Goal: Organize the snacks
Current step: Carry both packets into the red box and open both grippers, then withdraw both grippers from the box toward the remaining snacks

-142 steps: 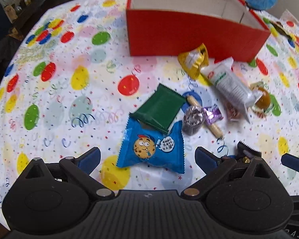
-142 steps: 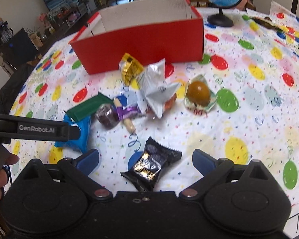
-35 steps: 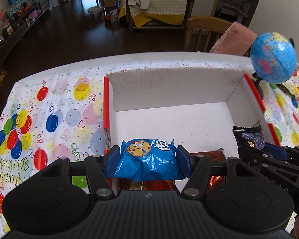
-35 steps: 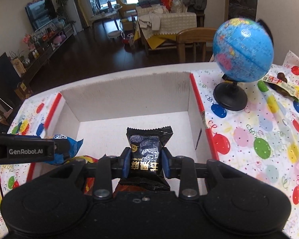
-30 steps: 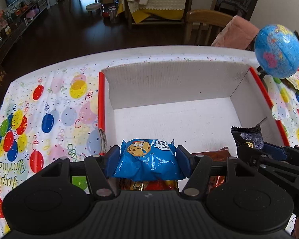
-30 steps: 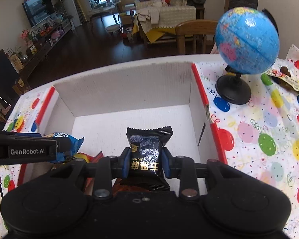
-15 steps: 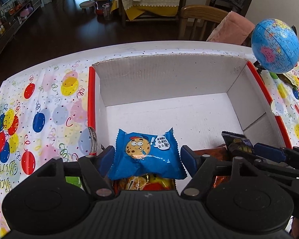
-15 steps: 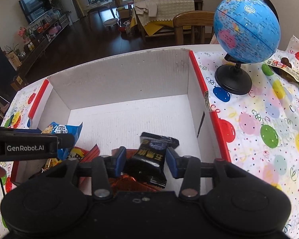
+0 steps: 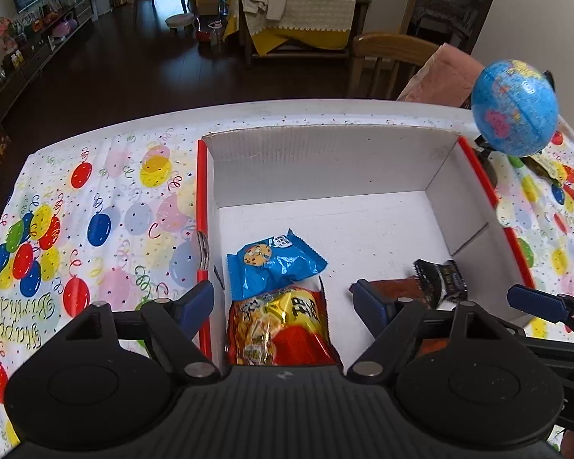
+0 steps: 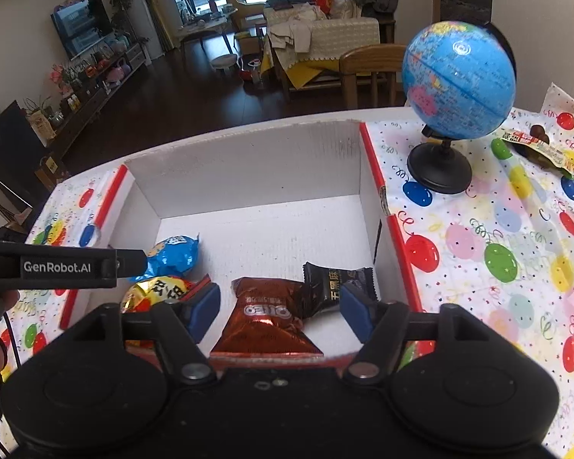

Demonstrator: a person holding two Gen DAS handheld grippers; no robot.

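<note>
Both grippers hang spread wide and empty over the near edge of the box. The left gripper frames the blue cookie pack at centre; the right gripper frames the black pack at lower centre, beside the Oreo pack.

A home living room: television, sofa, wooden chair.

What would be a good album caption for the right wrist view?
Open right gripper above a red box holding Oreo pack and black snack pack.
</note>
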